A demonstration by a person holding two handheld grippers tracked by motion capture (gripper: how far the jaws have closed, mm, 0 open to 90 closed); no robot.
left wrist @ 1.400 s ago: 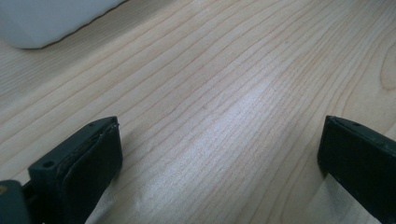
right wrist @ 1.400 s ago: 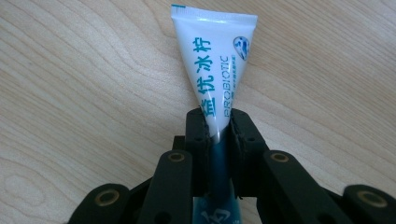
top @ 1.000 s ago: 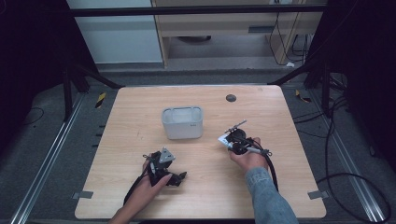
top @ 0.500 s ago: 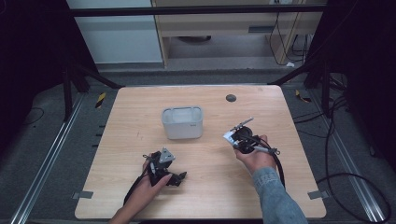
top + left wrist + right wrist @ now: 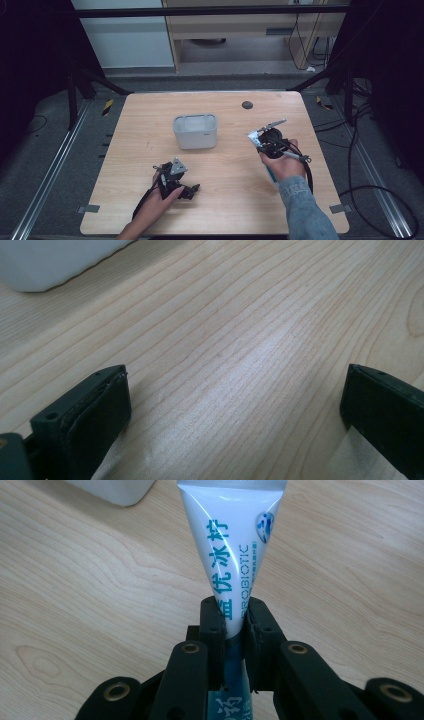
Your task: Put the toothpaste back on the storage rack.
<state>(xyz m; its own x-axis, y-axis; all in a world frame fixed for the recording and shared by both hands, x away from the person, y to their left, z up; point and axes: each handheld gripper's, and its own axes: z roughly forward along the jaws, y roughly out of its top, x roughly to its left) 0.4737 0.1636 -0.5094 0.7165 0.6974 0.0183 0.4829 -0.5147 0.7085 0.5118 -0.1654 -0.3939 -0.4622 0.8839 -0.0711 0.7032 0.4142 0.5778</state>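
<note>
We have the right gripper [image 5: 234, 625] clenched on a white tube [image 5: 231, 545], jaws pinching it flat near the narrow end so the wide end sticks out ahead. In the high view the tube [image 5: 256, 136] is off the table [image 5: 235, 200], up in the air right of the bin [image 5: 195, 131] and well apart from it. That mid-body pinch looks firm enough to carry it; we judge the bin is the likely drop spot, since the tube's free end points roughly that way. Left gripper [image 5: 179, 182] rests on the table near the front edge, jaws released and wide, bare wood between them in the left gripper view, bin corner [image 5: 50, 260] far off. It seems parked out of the way.
</note>
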